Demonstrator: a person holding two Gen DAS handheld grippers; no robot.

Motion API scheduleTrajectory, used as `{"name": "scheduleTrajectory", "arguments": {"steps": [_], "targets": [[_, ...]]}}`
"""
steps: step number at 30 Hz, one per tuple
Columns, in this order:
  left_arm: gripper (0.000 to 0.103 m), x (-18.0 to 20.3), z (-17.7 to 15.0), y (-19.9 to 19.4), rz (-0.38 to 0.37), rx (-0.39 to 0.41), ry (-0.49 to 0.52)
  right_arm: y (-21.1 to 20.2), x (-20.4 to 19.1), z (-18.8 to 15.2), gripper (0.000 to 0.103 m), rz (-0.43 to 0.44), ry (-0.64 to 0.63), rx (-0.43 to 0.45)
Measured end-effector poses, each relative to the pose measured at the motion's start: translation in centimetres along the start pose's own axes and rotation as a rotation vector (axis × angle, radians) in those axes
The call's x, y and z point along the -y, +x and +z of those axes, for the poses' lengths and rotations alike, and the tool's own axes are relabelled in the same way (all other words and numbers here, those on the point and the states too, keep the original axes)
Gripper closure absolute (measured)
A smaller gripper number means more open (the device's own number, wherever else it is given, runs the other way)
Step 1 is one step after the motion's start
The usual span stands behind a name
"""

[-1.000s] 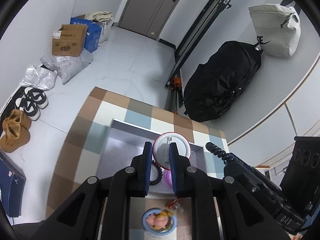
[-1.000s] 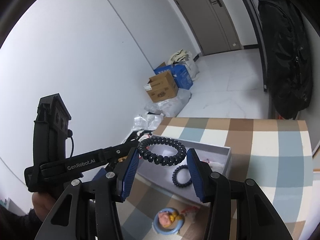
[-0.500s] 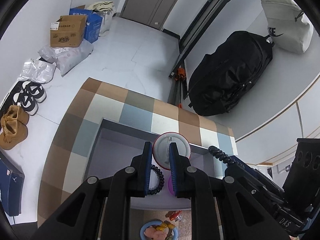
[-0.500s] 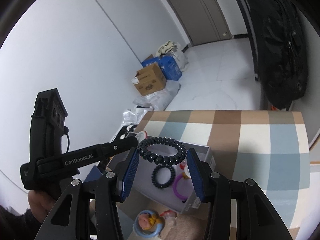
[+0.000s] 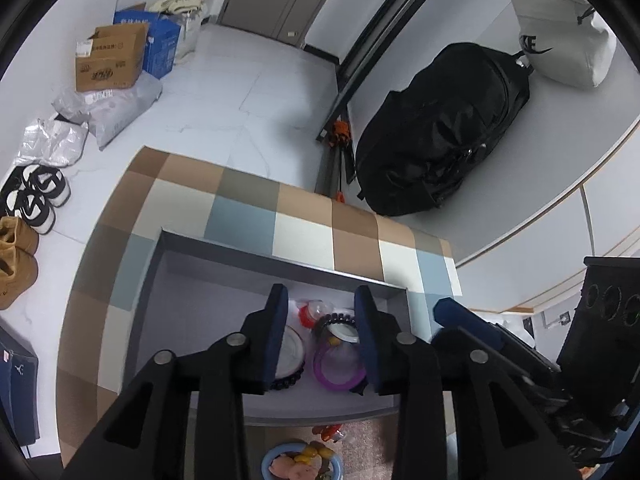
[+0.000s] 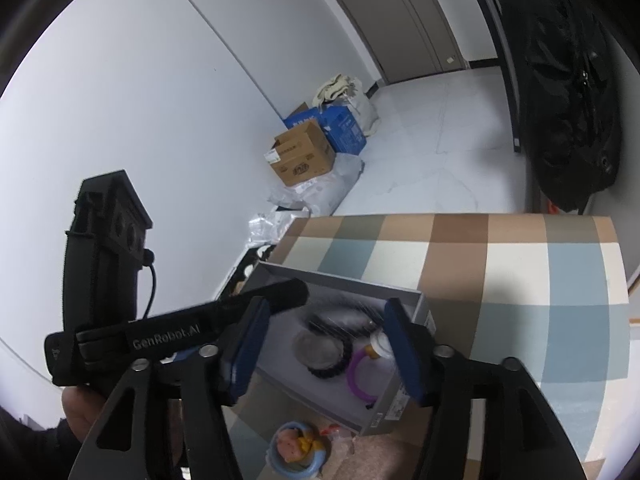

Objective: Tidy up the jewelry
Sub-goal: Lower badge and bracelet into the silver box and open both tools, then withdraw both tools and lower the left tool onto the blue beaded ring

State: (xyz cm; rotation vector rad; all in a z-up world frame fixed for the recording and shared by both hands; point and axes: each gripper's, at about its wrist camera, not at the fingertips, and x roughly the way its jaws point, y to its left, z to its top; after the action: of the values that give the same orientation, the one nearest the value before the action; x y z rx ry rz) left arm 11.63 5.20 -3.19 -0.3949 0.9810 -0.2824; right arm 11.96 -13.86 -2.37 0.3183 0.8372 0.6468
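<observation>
Several hair rings and bangles (image 5: 339, 368) already dropped into grey box (image 5: 224, 248); left gripper (image 5: 322, 330) and right gripper (image 6: 324, 340) just parted, empty above; blue charm dish (image 5: 298, 462) remaining outside at 6 o'clock.

In the grey box (image 5: 208, 312) on the checked cloth lie my pieces: a round white-faced disc (image 5: 290, 350) ringed by a black coil band, flat, with a purple ring (image 5: 338, 370) just beside it, and a blurred black coil (image 6: 340, 318) nearer the far wall.
</observation>
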Motion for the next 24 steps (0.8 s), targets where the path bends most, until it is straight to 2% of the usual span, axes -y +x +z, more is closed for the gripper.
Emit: {"name": "scheduleTrajectory", "arguments": {"steps": [3,20,24], "targets": [[0.067,-0.2,0.0,-0.3,-0.003,0.004,-0.012,-0.5,-0.1,0.0,0.03,-0.001,0.0,0.02],[0.065,-0.5,-1.1,-2.1,0.062,0.034,0.027,-2.1,-0.1,-0.6,0.023,-0.037,0.01,0.054],[0.065,-0.8,-1.4,-2.8,0.08,0.045,0.041,-3.0,-0.2,-0.7,0.019,-0.048,0.014,0.074]]}}
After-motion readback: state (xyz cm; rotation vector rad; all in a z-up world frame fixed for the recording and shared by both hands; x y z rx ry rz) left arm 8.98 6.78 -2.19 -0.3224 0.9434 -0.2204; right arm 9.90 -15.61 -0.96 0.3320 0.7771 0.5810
